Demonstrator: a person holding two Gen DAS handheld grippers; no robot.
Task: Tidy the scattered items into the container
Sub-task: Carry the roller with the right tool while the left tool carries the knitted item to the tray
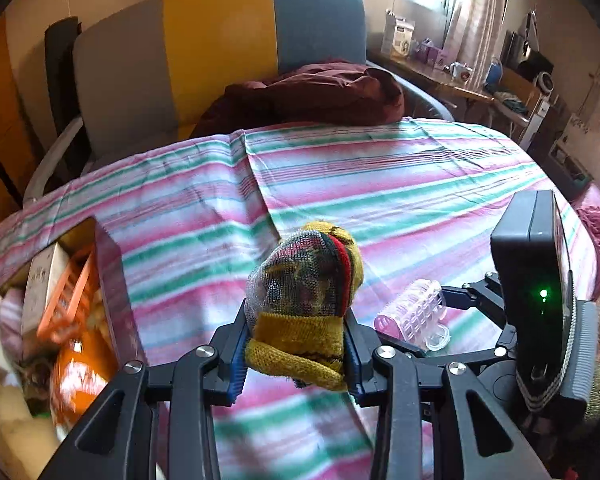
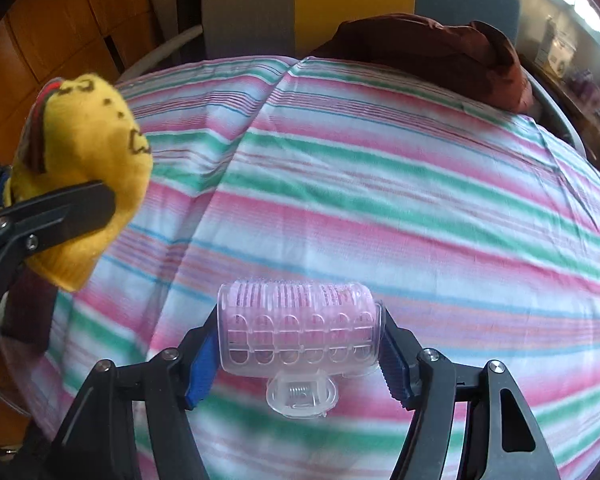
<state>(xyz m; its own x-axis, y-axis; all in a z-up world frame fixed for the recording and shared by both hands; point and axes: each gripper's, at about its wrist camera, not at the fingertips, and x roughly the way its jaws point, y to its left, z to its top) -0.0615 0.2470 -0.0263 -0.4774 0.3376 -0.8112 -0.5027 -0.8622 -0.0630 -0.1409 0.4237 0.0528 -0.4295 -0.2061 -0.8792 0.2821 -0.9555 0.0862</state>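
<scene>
My left gripper (image 1: 296, 354) is shut on a rolled yellow sock (image 1: 306, 300) with red, green and grey pattern, held above the striped bedsheet (image 1: 380, 184). The sock also shows at the left of the right wrist view (image 2: 88, 168). My right gripper (image 2: 300, 352) is shut on a clear pink hair roller (image 2: 298, 328), its blue pads (image 2: 200, 364) against both ends, just above the sheet. The roller and right gripper show at the right of the left wrist view (image 1: 414, 312). The open container (image 1: 60, 300) with boxes and orange items sits at the left.
A dark red blanket (image 1: 316, 96) lies bunched at the far edge of the bed. A grey, yellow and blue chair back (image 1: 216, 48) stands behind it. A cluttered desk (image 1: 480, 80) is at the far right under the window.
</scene>
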